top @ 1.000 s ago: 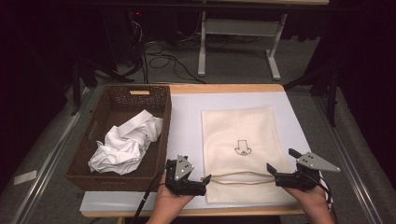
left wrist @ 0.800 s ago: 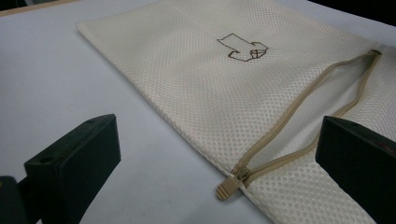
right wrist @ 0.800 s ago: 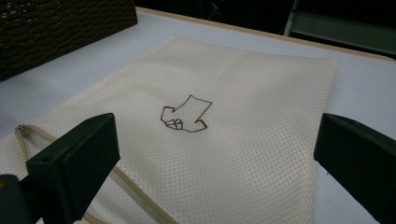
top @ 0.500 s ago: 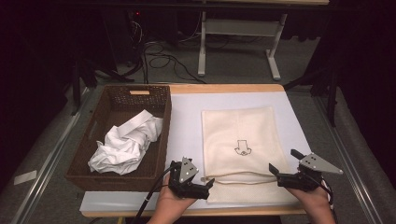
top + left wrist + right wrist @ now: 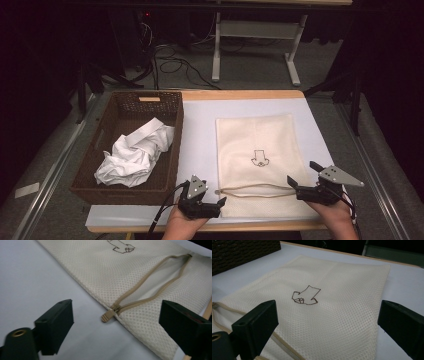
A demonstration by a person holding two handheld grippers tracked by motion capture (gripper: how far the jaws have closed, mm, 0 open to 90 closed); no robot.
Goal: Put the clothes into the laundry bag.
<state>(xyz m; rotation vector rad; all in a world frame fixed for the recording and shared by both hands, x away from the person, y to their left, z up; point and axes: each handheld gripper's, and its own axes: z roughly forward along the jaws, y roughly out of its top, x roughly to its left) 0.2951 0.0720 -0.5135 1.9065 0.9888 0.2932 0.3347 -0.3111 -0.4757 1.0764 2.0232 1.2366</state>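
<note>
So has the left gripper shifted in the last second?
Yes: the left gripper has drawn back toward the table's near edge, away from the basket.

Black left hand-held gripper [image 5: 220, 202], right hand-held gripper [image 5: 303, 178]; grey three-cornered plates, trailing black cables, blocky jaws; bare forearms.

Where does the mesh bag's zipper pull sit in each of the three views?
High view: zipper pull at the bag's near left edge, by the left gripper.
Left gripper view: centre, between the open jaws.
Right gripper view: not in it.
Shared landmark: the brown shirt outline.
</note>
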